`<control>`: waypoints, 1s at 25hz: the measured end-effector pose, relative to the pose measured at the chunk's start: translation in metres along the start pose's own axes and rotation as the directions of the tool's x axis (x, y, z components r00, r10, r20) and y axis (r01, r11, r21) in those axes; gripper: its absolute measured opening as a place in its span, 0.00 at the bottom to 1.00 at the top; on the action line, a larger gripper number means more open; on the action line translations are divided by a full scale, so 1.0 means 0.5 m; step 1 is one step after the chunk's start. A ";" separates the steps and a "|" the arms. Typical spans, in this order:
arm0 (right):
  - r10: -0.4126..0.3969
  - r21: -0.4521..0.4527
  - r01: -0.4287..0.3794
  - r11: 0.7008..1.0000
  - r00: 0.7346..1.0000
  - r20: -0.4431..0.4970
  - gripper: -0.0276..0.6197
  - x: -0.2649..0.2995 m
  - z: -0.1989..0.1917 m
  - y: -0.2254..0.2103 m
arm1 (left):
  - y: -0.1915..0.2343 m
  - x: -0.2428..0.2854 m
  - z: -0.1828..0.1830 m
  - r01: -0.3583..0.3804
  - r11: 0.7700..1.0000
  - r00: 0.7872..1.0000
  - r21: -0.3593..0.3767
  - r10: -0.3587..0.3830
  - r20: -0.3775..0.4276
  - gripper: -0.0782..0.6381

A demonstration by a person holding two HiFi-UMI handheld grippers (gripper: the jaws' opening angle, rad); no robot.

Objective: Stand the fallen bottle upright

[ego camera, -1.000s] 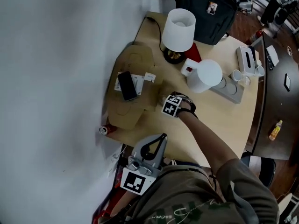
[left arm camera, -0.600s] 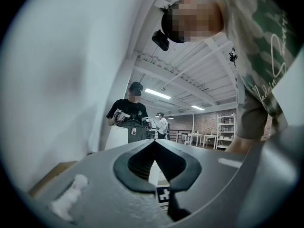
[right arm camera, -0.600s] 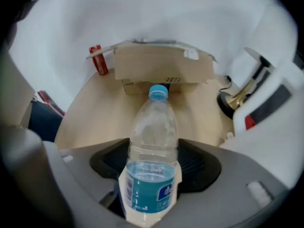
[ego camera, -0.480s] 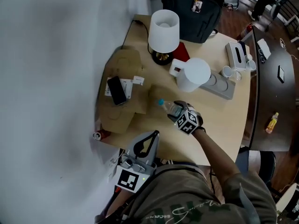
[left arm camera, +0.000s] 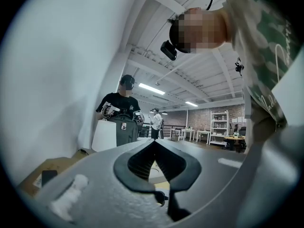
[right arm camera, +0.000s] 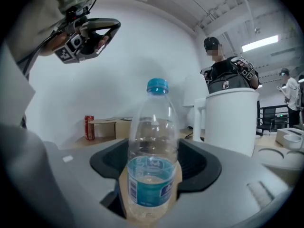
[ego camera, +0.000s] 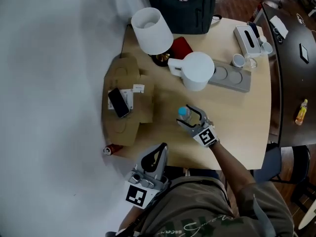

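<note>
Nearest the person, off the table's near edge and in front of the green shirt, the left gripper is held in the air. Its jaws are pressed together at the tips, with a diamond-shaped hollow behind them, and nothing lies between.

Farther in, over the middle of the wooden table, the right gripper sits low with its marker cube toward the person. The clear plastic bottle stands upright on the tabletop between its jaws, with its blue cap uppermost and a blue label round the lower body. The jaws are spread to either side of the bottle. A sliver of tabletop shows at each flank, so no pinch on it is seen.

To the left, against the white wall, lies a flat cardboard box bearing a black phone and white labels. A red can is at its near corner; the right gripper view shows it upright.

Beyond the bottle stands a white jug, handle to the left, at the left end of a grey tray with round wells. Small white cups sit at the tray's far end. Behind the jug, a table lamp with a white shade stands beside a flat red item.

At the far edge rests a black backpack. In both gripper views a person in black stands behind the backpack.
</note>
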State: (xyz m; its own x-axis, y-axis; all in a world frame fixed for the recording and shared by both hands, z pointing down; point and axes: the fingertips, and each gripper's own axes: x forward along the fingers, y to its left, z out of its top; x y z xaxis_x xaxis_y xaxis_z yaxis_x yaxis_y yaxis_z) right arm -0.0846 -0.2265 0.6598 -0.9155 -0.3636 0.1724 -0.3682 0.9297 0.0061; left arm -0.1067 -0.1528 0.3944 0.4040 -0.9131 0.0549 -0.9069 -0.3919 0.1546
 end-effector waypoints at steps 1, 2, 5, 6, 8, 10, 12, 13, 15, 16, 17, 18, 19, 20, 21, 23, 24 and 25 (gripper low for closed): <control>0.002 0.000 -0.002 1.000 1.000 0.013 0.53 -0.001 -0.008 0.004 | -0.001 0.002 -0.007 0.004 1.000 1.000 -0.003 -0.004 -0.017 0.12; 0.005 -0.002 -0.005 1.000 1.000 0.022 0.53 -0.002 -0.012 0.006 | -0.001 0.006 -0.013 0.010 1.000 0.999 -0.008 -0.011 -0.031 0.12; 0.020 -0.027 -0.020 0.999 1.000 0.013 0.53 -0.011 -0.012 0.008 | -0.006 0.017 -0.018 0.031 0.999 0.998 -0.012 -0.032 -0.047 0.12; 0.025 -0.031 -0.025 0.999 1.000 0.006 0.53 -0.017 -0.014 0.009 | -0.009 0.019 -0.019 0.034 0.999 0.998 -0.011 -0.035 -0.049 0.12; 0.030 -0.023 -0.031 0.999 0.999 -0.015 0.54 -0.024 -0.020 0.009 | -0.011 0.021 -0.021 0.036 0.999 0.998 -0.017 -0.037 -0.049 0.12; 0.035 0.008 -0.035 0.999 0.999 -0.040 0.54 -0.026 -0.026 0.003 | -0.011 0.024 -0.020 0.039 0.999 0.998 -0.021 -0.040 -0.043 0.12; 0.040 0.051 -0.039 0.998 0.999 -0.032 0.57 -0.029 -0.020 -0.006 | -0.011 0.025 -0.015 0.046 0.999 0.998 -0.024 -0.047 -0.029 0.12; 0.038 0.068 -0.036 0.997 0.999 -0.021 0.58 -0.033 -0.009 -0.011 | -0.012 0.025 -0.011 0.051 0.998 0.998 -0.025 -0.051 -0.021 0.12; 0.036 0.077 -0.034 0.996 0.999 -0.015 0.59 -0.048 0.021 -0.012 | -0.013 0.024 -0.001 0.062 0.998 0.998 -0.024 -0.062 -0.003 0.12; 0.038 0.078 -0.036 0.996 0.999 -0.017 0.59 -0.058 0.038 -0.008 | -0.014 0.022 0.005 0.068 0.997 0.998 -0.023 -0.068 0.006 0.12; 0.038 0.079 -0.037 0.996 0.999 -0.013 0.59 -0.070 0.055 -0.003 | -0.014 0.019 0.011 0.073 0.997 0.997 -0.022 -0.073 0.014 0.12; 0.032 0.082 -0.032 0.996 0.999 -0.001 0.59 -0.084 0.076 0.001 | -0.013 0.016 0.018 0.079 0.997 0.997 -0.023 -0.079 0.024 0.12; 0.018 0.088 -0.020 0.996 1.000 0.018 0.59 -0.099 0.100 0.006 | -0.012 0.012 0.026 0.086 0.996 0.996 -0.022 -0.085 0.036 0.12; -0.002 0.097 -0.002 0.995 0.999 0.043 0.59 -0.115 0.130 0.010 | -0.011 0.008 0.034 0.094 0.995 0.995 -0.021 -0.092 0.048 0.12; -0.026 0.105 0.018 0.994 0.997 0.074 0.57 -0.132 0.165 0.014 | -0.009 0.004 0.042 0.103 0.995 0.993 -0.019 -0.102 0.060 0.12; -0.075 0.116 0.060 0.991 0.989 0.131 0.44 -0.162 0.240 0.027 | -0.004 -0.007 0.056 0.124 0.992 0.989 -0.010 -0.123 0.081 0.12; -0.098 0.120 0.080 0.990 0.984 0.149 0.34 -0.176 0.276 0.036 | -0.002 -0.014 0.062 0.136 0.991 0.987 -0.006 -0.135 0.091 0.12; -0.124 0.122 0.105 0.987 0.980 0.158 0.27 -0.188 0.308 0.045 | -0.001 -0.021 0.068 0.150 0.989 0.984 -0.004 -0.149 0.100 0.12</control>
State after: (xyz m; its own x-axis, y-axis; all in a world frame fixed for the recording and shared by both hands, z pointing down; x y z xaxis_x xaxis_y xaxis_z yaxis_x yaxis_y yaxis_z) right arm -0.0319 -0.1803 0.4921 -0.8769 -0.4804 0.0127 -0.4793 0.8724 -0.0956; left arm -0.1146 -0.1469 0.3604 0.5204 -0.8513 -0.0676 -0.8356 -0.5239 0.1652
